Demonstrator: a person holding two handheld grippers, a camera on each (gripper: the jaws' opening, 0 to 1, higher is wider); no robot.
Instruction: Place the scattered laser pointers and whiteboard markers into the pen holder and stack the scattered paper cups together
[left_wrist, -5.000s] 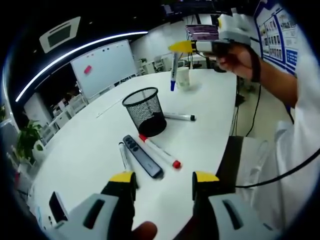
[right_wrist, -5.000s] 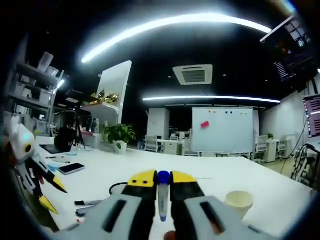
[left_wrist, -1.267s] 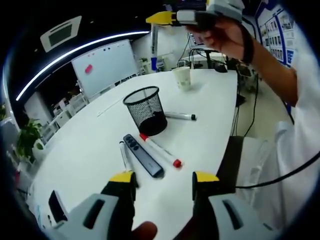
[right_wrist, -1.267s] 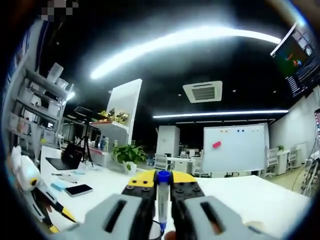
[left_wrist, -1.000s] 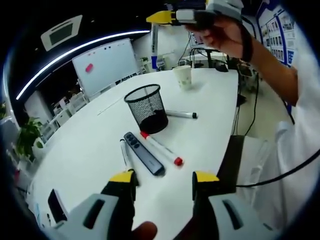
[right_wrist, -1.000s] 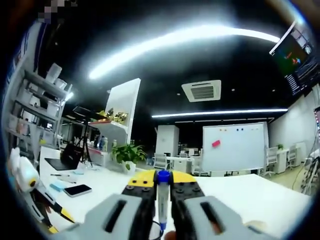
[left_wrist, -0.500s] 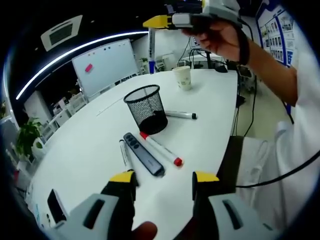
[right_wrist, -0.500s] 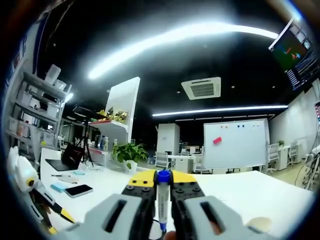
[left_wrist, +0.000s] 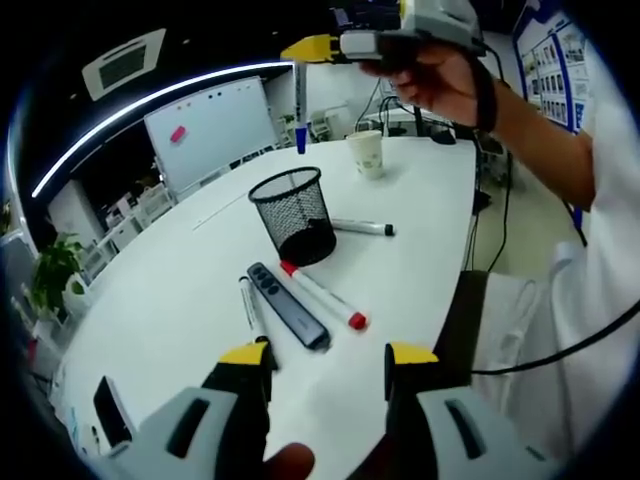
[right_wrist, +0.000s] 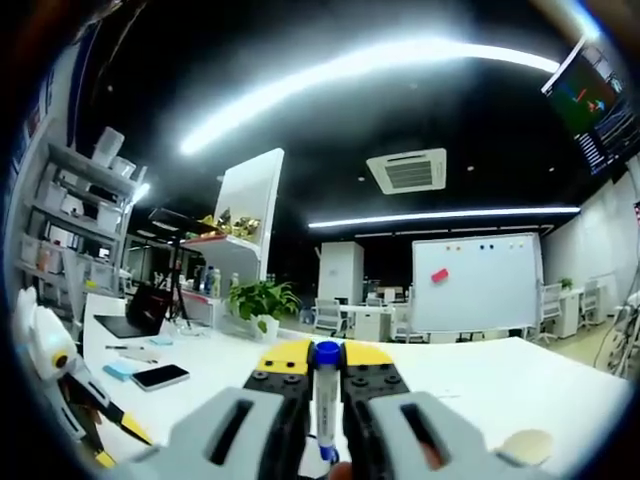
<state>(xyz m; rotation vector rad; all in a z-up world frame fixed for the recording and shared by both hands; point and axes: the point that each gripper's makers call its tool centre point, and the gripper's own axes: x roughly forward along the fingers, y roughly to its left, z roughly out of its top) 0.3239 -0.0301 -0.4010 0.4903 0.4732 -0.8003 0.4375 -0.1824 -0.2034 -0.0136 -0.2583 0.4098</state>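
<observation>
White laminate covers the long curved bench (left_wrist: 180, 290); going left to right in the left gripper view, a dark phone (left_wrist: 108, 405) lies flat near the bench's near left edge; next comes a slim black-capped whiteboard marker (left_wrist: 247, 308), lying just beside a flat black laser pointer with buttons (left_wrist: 286, 307); beside that lies a white marker with a red cap at each end (left_wrist: 322, 296), its far end close to the foot of the black wire-mesh pen holder (left_wrist: 293, 215), which stands upright; past the holder a white marker with black ends (left_wrist: 361, 229) lies on its side; farther off an upright paper cup (left_wrist: 367, 154) stands near the bench's far edge; the left gripper (left_wrist: 328, 358) rises from the bottom of the view with its yellow-tipped jaws spread apart and nothing between them, above the bench's near edge.

High in that view a hand (left_wrist: 440, 75) holds the right gripper (left_wrist: 305, 48), from which a blue-capped whiteboard marker (left_wrist: 300, 108) hangs upright, cap down, above and a little behind the pen holder, clear of its rim; in the right gripper view the right gripper (right_wrist: 325, 357) is clamped on this marker (right_wrist: 326, 400), whose blue end shows between the yellow tips; a phone (right_wrist: 160, 376) lies on the bench at left; a whiteboard (right_wrist: 470, 283) stands in the background at right.
</observation>
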